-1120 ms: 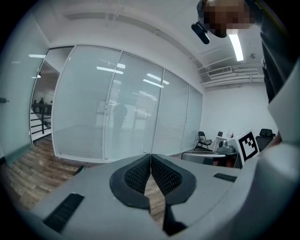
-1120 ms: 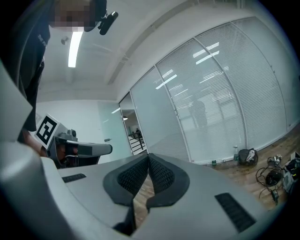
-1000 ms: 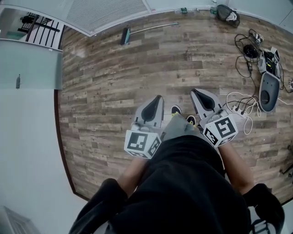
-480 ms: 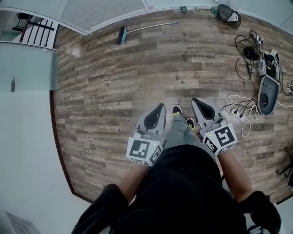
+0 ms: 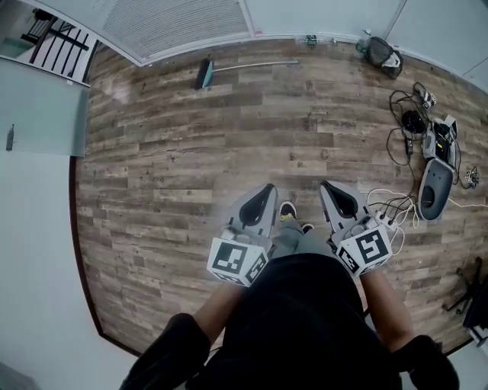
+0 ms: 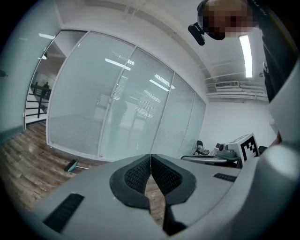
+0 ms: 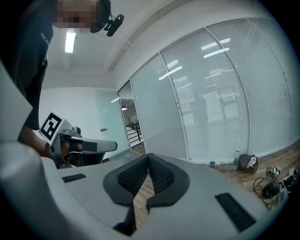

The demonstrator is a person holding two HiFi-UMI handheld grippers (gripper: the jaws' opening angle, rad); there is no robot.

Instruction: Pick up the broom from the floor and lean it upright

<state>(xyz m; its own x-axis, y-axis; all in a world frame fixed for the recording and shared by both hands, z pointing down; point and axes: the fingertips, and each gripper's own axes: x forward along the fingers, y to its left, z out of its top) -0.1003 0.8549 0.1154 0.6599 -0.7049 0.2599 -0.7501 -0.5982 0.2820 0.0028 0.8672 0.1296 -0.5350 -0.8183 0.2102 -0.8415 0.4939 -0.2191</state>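
Observation:
The broom [image 5: 229,68] lies flat on the wooden floor at the far side, its teal head [image 5: 203,75] to the left and its thin handle [image 5: 263,64] running right along the glass wall. In the left gripper view the broom's head [image 6: 71,165] shows small and far off at the left. My left gripper [image 5: 268,189] and right gripper [image 5: 325,186] are held side by side at waist height, well short of the broom. Both are shut with nothing between the pads. In each gripper view the black pads [image 6: 150,174] [image 7: 148,176] meet.
A glass partition wall [image 5: 175,23] runs along the far edge of the floor. A dark bag [image 5: 381,53] sits by the wall at the right. Cables, a power strip [image 5: 385,219] and grey devices [image 5: 431,179] lie on the floor to the right. The person's shoes [image 5: 290,213] show between the grippers.
The whole view has shifted as the person walks forward: the broom and the far wall now sit lower in the head view. Both grippers stay shut in front of the body.

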